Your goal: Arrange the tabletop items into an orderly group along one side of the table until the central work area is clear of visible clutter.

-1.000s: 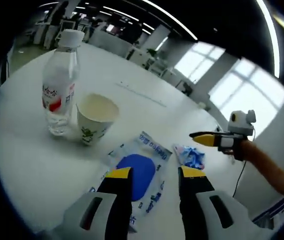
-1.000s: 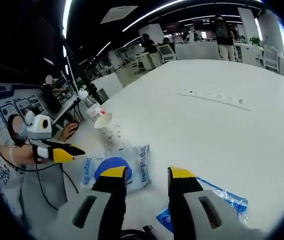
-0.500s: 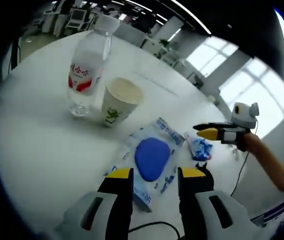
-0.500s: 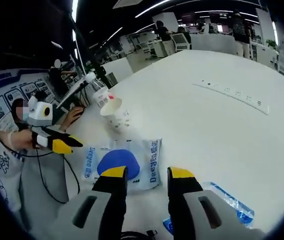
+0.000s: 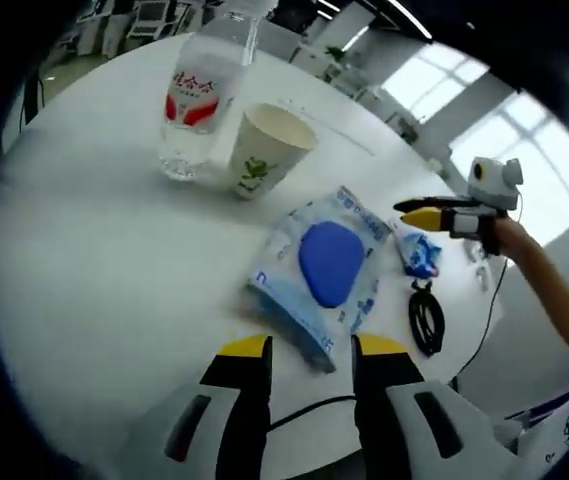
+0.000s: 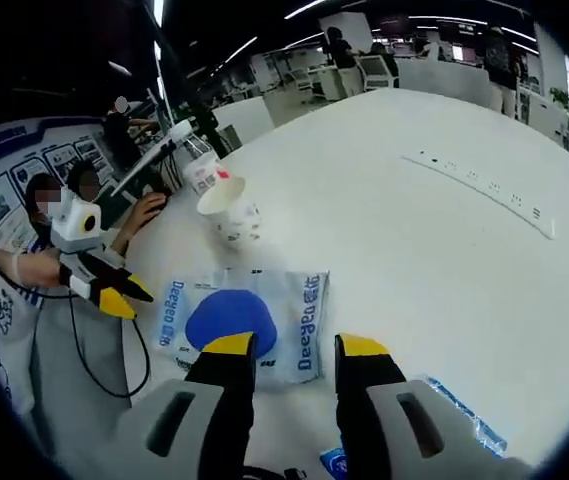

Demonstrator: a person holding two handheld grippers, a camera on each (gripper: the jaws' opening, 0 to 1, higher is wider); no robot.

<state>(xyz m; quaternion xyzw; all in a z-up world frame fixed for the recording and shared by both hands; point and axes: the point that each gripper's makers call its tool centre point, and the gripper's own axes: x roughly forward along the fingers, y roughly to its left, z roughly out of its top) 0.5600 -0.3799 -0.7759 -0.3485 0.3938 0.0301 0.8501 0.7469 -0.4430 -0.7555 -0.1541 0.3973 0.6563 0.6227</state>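
Black cable [image 5: 426,318] newly visible beside blue pouch [image 5: 326,266].

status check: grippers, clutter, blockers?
Left gripper and right gripper both open, empty. Blue-pad packet, paper cup, water bottle, small blue wrapper and black cable ungrouped on the table. Nothing blocking.

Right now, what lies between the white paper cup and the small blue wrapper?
In the left gripper view, the clear plastic bag with a blue pad lies between the white paper cup and the small blue wrapper.
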